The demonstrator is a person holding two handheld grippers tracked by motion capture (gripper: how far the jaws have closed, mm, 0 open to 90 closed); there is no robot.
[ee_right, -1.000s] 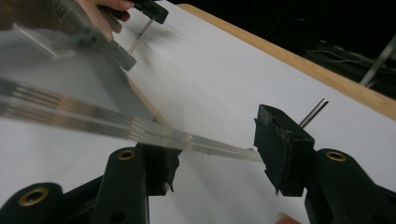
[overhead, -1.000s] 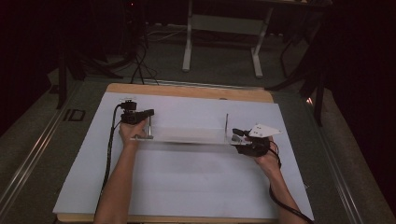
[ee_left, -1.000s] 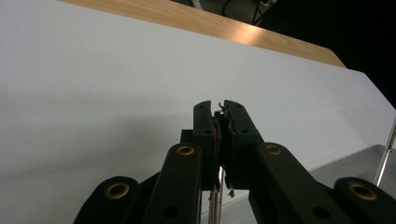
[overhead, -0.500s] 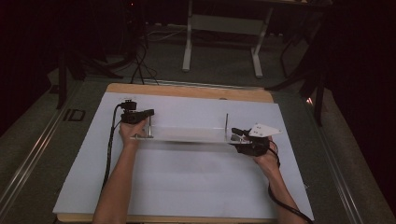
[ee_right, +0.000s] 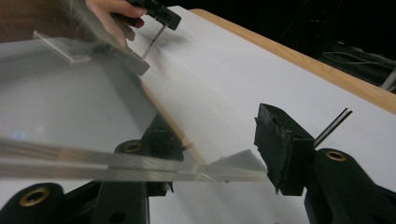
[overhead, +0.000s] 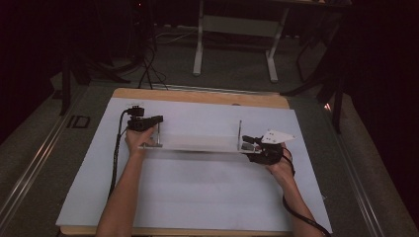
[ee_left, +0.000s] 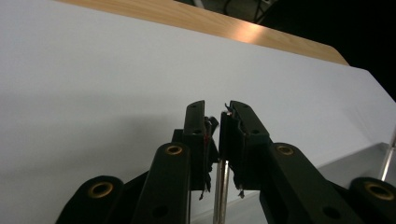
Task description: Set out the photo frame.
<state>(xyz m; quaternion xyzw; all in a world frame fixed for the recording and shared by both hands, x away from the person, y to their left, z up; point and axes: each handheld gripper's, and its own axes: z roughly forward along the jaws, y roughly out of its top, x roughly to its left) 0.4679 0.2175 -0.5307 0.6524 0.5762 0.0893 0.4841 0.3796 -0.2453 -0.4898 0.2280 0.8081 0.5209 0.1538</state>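
A long clear plastic plate point(overhead: 197, 143) lies across the white sheet point(overhead: 197, 192), with a thin metal rod standing near each end. My left gripper point(overhead: 157, 120) is shut on the top of the left rod point(ee_left: 219, 186), which runs up between the jaws. My right gripper point(overhead: 248, 145) is at the plate's right end, beside the right rod point(overhead: 240, 134). Its jaws stand wide apart, and the plate's edge point(ee_right: 140, 163) crosses over the left one, its corner ending just short of the right one. The right gripper view also shows the left gripper point(ee_right: 163, 16) and the left rod point(ee_right: 152, 42) far off.
The white sheet covers most of a wooden table, whose bare far edge point(overhead: 197, 96) shows behind it. Cables trail from both grippers along the forearms. Dark floor, table legs point(overhead: 200, 44) and stands lie beyond the table.
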